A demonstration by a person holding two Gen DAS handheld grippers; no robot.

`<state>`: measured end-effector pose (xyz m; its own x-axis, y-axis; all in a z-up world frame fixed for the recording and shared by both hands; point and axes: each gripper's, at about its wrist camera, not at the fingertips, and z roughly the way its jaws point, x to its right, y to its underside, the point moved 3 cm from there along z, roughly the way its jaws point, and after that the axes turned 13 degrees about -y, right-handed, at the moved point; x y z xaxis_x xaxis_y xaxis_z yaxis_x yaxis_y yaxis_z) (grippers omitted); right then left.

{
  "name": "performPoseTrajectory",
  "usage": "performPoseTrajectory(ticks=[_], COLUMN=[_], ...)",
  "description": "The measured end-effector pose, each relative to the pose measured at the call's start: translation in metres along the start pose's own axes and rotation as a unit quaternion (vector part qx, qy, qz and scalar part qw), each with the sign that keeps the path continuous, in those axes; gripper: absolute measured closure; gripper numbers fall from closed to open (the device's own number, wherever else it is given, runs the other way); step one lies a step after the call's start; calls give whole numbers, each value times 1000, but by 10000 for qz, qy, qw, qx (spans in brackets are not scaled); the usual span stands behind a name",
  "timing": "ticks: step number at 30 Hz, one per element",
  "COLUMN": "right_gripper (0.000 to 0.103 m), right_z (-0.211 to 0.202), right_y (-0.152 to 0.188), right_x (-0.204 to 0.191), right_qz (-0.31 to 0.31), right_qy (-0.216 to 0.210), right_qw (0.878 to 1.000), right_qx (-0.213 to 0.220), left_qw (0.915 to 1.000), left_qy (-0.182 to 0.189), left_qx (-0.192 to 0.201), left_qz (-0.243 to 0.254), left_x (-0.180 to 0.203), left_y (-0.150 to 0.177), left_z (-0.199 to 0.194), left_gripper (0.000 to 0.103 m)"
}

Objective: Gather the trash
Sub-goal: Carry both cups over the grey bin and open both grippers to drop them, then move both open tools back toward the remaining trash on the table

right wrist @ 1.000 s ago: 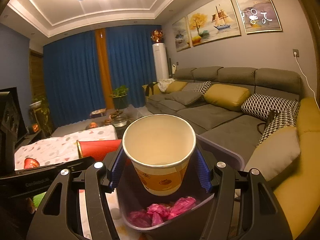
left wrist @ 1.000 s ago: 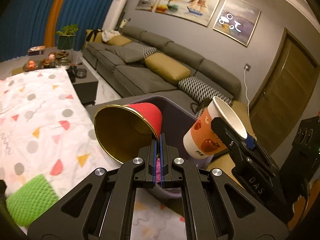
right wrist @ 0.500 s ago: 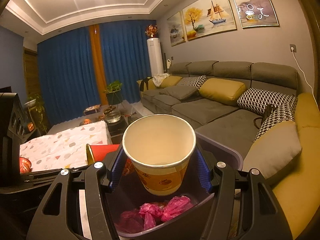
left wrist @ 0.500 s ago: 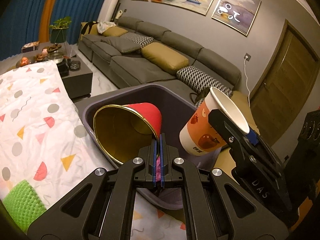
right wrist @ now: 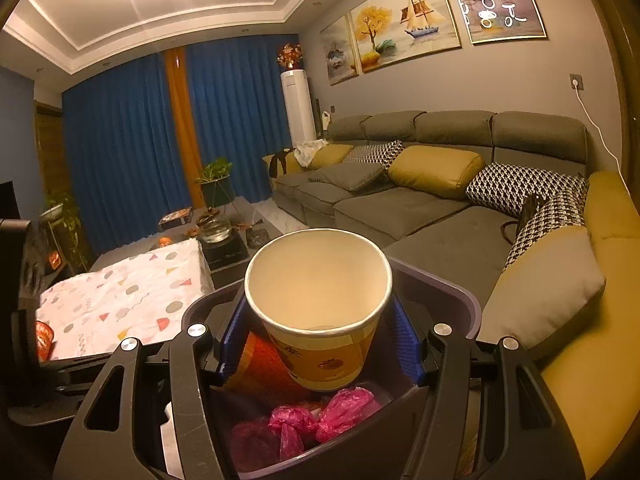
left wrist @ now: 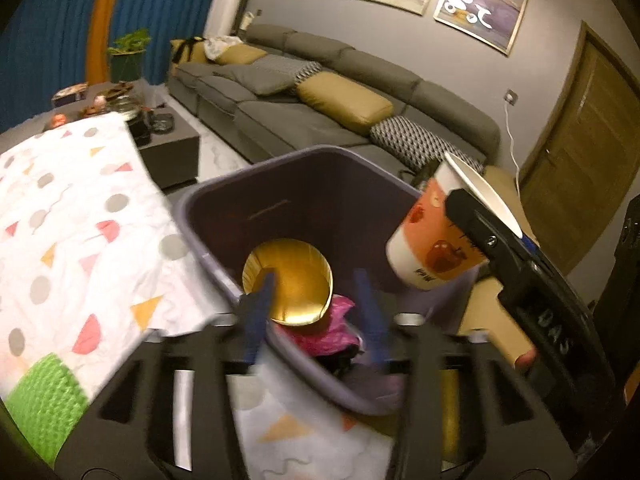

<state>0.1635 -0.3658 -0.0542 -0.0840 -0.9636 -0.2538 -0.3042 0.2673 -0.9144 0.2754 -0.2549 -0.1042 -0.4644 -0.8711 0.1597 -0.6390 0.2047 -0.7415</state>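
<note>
The purple trash bin filled the centre of the left wrist view, beside the patterned tablecloth at left, and it already held crumpled pink plastic bags. The gold-lined red paper cup lay inside the bin on that pink plastic, mouth toward the camera, so that piece counted as collected. The apple-print paper cup was not yet in: the right gripper clamped it upright between its blue pads, poised over the bin's open mouth in the lower centre of the right wrist view. A green foam net sat on the cloth at the lower left of the left wrist view, and looked like trash left to gather.

Compared with the earlier frames, the left gripper had just been opening; its jaws, pinched on the red cup's rim a moment before, stood apart with nothing pressed between them, and the cup had dropped from above the rim to the bin's contents. The right gripper's hold on its cup was unchanged.
</note>
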Motion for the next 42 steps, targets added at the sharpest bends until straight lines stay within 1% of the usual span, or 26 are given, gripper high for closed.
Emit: performPoseTrajectory(ticks=[1,2,4,6,7,8,9,10,12,13,14,18,23,26,29,31,34,39,42], right_gripper=[40,40,39,38,36,34,29,26,24,23,22,20,19,19,19,19,19,19,19], right_z=[0,1,3,4,5,6,6,4,0,-5,-9,-29,-53,-62,-66,-66,-65,-60,-54], right_y=[0,0,0,0,-1,-1,-1,-2,-3,-4,-4,-4,10,23,37,46,57,71,76], right_x=[0,0,0,-1,-2,-3,-5,-6,-10,-14,-16,-34,-69,-93,-121,-146,-179,-226,-248], right_qz=[7,14,10,8,4,-10,-29,-48,-86,-107,-112,-169,-301,-262,-318,-420,-555,-794,-927], right_qy=[2,9,1,8,-8,-2,-7,-22,-30,-51,-76,-257,-557,-864,-1156,-1372,-1647,-1969,-2076], right_qw=[10000,10000,10000,10000,10000,10000,10000,9999,9999,9998,9997,9991,9977,9959,9927,9893,9839,9754,9713], right_qx=[3,7,16,38,46,53,64,87,129,170,206,297,239,84,-115,-251,-408,-600,-696], left_qw=[9999,9996,9986,9956,9936,9919,9896,9879,9816,9792,9747,9604,9457,9361,9279,9213,9136,9007,8947], left_qy=[-109,-243,-433,-756,-906,-1014,-1120,-1192,-1483,-1588,-1787,-2319,-2756,-3026,-3197,-3333,-3468,-3692,-3788], left_qx=[51,130,285,517,628,699,803,871,1036,1080,1134,1234,1254,1207,1213,1237,1287,1332,1365], left_qz=[-38,-66,-93,-191,-266,-325,-409,-470,-612,-654,-720,-931,-1179,-1328,-1484,-1573,-1689,-1864,-1933], left_x=[-4,-10,-21,-34,-41,-44,-51,-56,-70,-76,-85,-114,-148,-169,-185,-199,-215,-246,-260], left_y=[2,4,7,13,17,19,23,27,38,42,49,68,96,115,129,138,147,164,169], left_z=[-4,-11,-26,-47,-59,-68,-80,-89,-111,-118,-128,-157,-190,-210,-229,-243,-261,-289,-298], left_gripper=[41,38,28,20,17,15,13,11,8,7,7,7,7,7,7,7,7,7,7])
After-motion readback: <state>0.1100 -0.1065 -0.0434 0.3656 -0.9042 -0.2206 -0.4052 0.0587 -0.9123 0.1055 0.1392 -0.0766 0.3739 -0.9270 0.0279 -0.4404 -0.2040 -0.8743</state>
